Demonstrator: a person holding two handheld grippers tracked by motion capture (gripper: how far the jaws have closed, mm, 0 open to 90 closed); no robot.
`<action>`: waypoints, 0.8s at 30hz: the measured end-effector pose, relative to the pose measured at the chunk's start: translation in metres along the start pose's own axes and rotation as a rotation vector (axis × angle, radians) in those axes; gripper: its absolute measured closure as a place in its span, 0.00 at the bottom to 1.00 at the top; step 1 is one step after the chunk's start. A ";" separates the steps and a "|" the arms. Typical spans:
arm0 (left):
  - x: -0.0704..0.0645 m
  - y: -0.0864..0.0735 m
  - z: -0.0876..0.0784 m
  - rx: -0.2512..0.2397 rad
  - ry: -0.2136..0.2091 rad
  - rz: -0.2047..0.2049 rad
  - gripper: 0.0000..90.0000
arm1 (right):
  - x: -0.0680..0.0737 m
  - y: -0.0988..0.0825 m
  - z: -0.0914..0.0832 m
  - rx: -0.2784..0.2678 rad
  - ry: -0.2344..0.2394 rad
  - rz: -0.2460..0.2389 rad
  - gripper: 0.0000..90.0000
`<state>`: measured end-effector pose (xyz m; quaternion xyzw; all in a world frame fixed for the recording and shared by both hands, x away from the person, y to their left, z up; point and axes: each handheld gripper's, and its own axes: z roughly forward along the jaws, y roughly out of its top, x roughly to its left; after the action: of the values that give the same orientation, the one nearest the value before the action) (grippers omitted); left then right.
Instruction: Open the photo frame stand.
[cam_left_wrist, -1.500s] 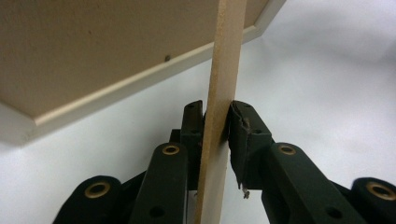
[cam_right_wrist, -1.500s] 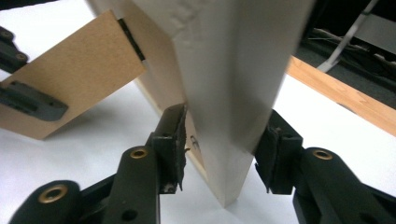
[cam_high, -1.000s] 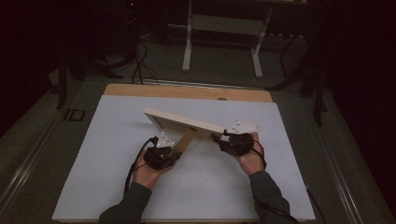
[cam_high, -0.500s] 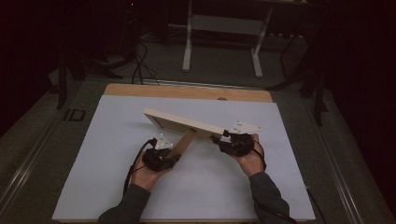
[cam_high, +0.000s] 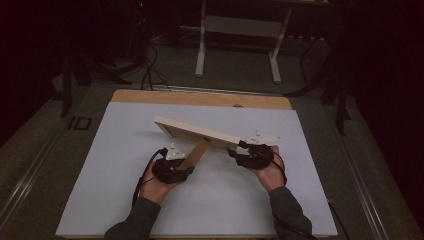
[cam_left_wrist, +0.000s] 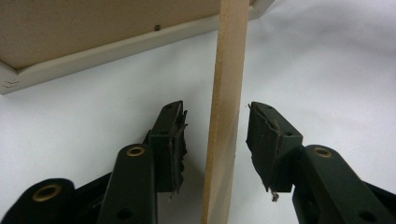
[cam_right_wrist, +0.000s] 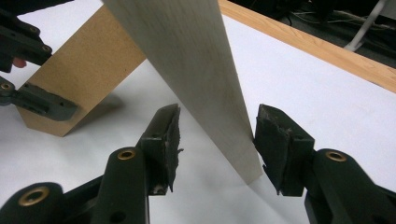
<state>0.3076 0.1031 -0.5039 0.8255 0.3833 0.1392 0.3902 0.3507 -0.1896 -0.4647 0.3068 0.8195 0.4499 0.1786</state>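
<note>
Pale wooden picture frame (cam_high: 197, 131) leans on its brown cardboard stand (cam_high: 196, 154). Left hand-held gripper (cam_left_wrist: 215, 135) just spread around the stand, right hand-held gripper (cam_right_wrist: 215, 140) around the frame's edge; pads apart.

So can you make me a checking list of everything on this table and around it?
Surface: white sheet over a wooden table, flat.
Job's things: picture frame standing tilted, propped on its brown back leg.
Clutter: nothing seen.
Grippers: left gripper jaws either side of the back leg, just been opening, gaps on both sides; right gripper jaws either side of the frame's edge, just been opening, not squeezing it.
Cables: black cable loops from the left gripper; more cables on the floor.
Surroundings: dark room, white metal stand behind the table.
</note>
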 end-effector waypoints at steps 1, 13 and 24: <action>0.000 0.000 -0.001 -0.004 0.000 0.001 0.62 | 0.000 0.000 0.000 0.000 -0.002 0.002 0.55; 0.006 0.004 -0.014 -0.050 -0.010 -0.006 0.57 | 0.000 -0.002 -0.003 0.014 0.005 -0.003 0.55; 0.012 0.005 -0.025 -0.086 -0.003 -0.010 0.56 | 0.000 -0.006 -0.002 0.021 0.001 0.003 0.54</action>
<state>0.3052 0.1235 -0.4842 0.8062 0.3804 0.1524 0.4268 0.3478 -0.1936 -0.4683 0.3097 0.8238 0.4417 0.1744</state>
